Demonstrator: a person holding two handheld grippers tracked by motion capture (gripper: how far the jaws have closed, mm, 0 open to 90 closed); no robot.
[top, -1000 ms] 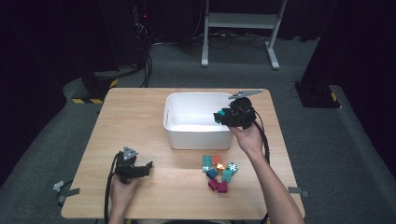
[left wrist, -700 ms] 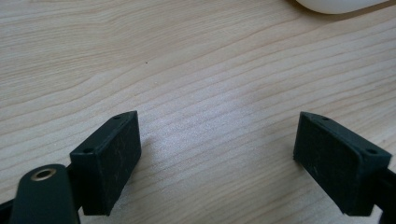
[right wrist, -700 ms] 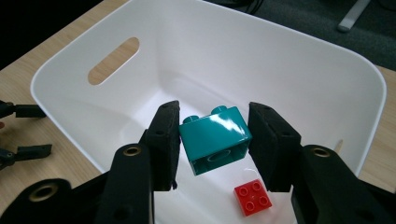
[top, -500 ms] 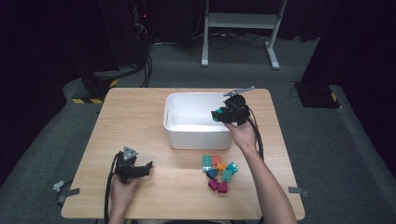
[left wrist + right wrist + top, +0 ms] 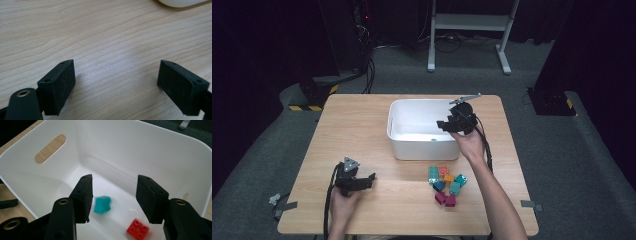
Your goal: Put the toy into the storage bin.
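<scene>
My right gripper (image 5: 444, 125) hangs over the right side of the white bin (image 5: 422, 147). Its jaws have just been opening. In the right gripper view a blurred teal brick (image 5: 102, 205) is below and between the pads of the right gripper (image 5: 113, 195), touching neither. A red brick (image 5: 137, 229) lies on the bin floor. The teal brick (image 5: 433, 139) also shows low in the bin in the high view. My left gripper (image 5: 369, 179) rests at the table's front left, open with only bare wood between the jaws of the left gripper (image 5: 116, 85).
A cluster of several small bricks (image 5: 446, 182), teal, orange, red and magenta, lies on the wooden table (image 5: 362, 125) just in front of the bin. A bin corner (image 5: 180, 2) shows in the left gripper view. Dark floor and cables surround the table.
The right gripper has sunk a little over the bin and its jaws have spread. The teal brick that was at its tips now lies loose inside the bin. The left gripper has kept still.
</scene>
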